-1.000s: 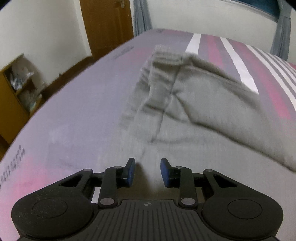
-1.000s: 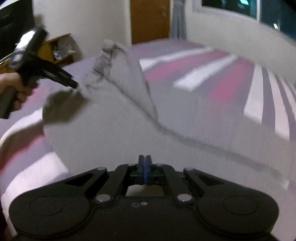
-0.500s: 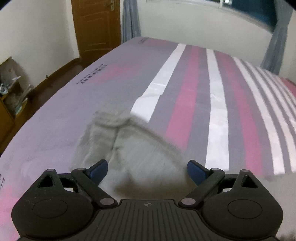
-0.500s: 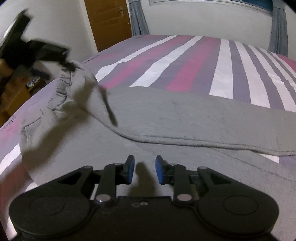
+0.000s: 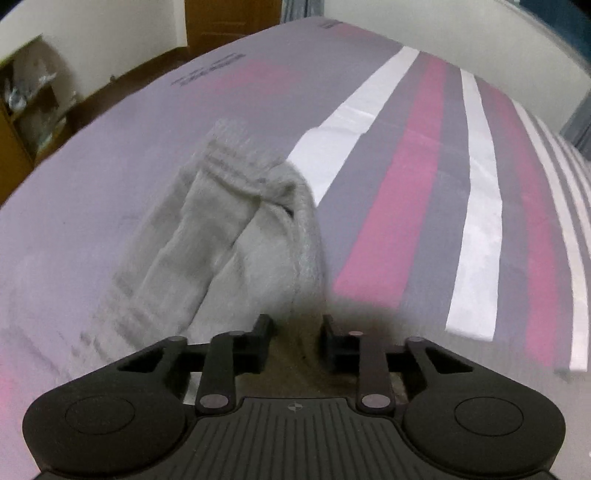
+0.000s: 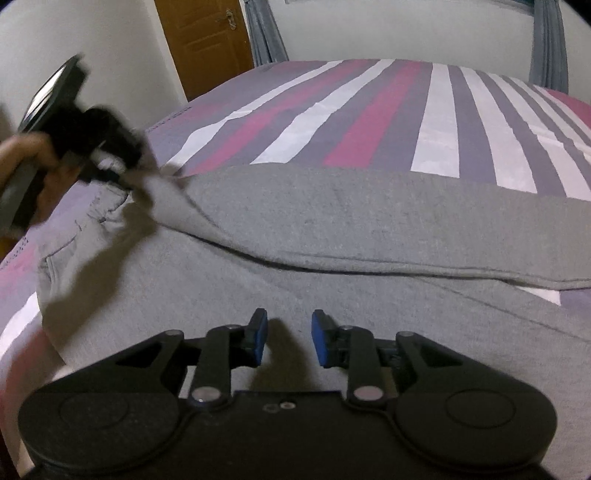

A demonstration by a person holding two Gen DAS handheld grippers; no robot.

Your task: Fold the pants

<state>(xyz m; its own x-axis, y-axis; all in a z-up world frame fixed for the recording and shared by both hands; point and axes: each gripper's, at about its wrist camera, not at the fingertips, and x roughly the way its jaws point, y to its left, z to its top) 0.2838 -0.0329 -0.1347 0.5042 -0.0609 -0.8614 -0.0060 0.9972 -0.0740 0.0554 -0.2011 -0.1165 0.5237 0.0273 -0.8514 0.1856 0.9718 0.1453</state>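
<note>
Grey pants (image 6: 332, 236) lie on the striped bed, one leg folded over the other. In the left wrist view the waistband end (image 5: 240, 206) is bunched just ahead of my left gripper (image 5: 295, 332), whose jaws stand partly open over the cloth. My right gripper (image 6: 284, 339) is open and empty, low over the near leg. In the right wrist view the left gripper (image 6: 122, 173) shows blurred at the waistband, held by a hand.
The bed (image 5: 424, 184) has pink, white and grey stripes. A wooden door (image 6: 207, 40) and curtains (image 6: 266, 33) stand at the far wall. A wooden shelf (image 5: 26, 110) stands left of the bed.
The right gripper let go of the pants and opened over them. The left gripper narrowed from wide open and moved in over the waistband, which now bunches up in front of it.
</note>
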